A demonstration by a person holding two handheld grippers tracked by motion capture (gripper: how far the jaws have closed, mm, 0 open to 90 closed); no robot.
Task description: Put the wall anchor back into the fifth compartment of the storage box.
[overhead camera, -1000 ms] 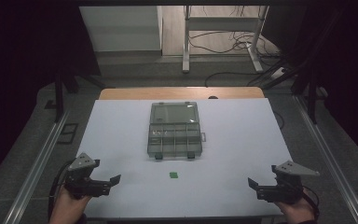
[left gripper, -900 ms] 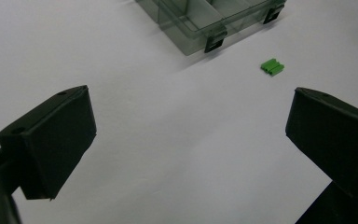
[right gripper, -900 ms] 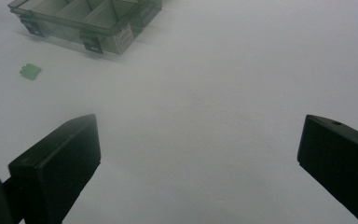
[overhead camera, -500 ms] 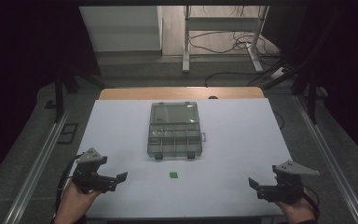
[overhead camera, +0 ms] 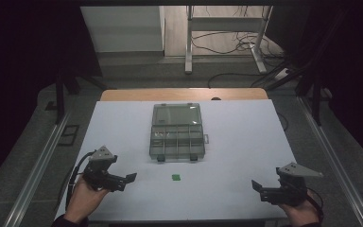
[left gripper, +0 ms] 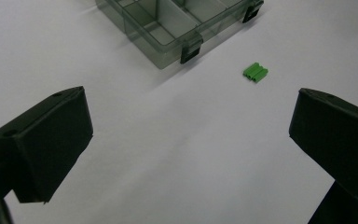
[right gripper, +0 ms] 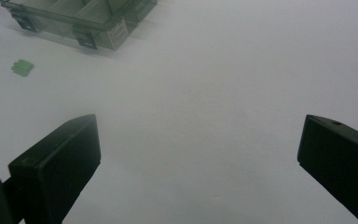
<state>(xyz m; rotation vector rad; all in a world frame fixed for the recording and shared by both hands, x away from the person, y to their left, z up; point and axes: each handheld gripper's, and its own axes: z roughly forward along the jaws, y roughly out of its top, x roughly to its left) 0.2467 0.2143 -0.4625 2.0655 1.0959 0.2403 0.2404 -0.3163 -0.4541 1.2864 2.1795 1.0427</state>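
A small green ribbed block (overhead camera: 176,177) lies on the white table just in front of a clear compartment box (overhead camera: 176,131) whose lid stands open. In the left gripper view the green block (left gripper: 255,72) sits ahead and to the right, past the box's latched front corner (left gripper: 168,28). My left gripper (overhead camera: 126,181) is open at the table's front left, a hand's width from the block, nothing between its jaws. My right gripper (overhead camera: 257,188) is open near the front right edge, empty. The right gripper view has the block (right gripper: 22,66) and box (right gripper: 79,16) far off at upper left.
The white table top (overhead camera: 246,142) spreads wide around the box. A wooden strip (overhead camera: 184,94) runs along its far edge. Metal rails (overhead camera: 38,165) flank both sides. Beyond the table are desk legs and cables on the floor (overhead camera: 227,42).
My left gripper has moved forward and to the right over the table, toward the green block. The right gripper has barely shifted. The box and block stay put.
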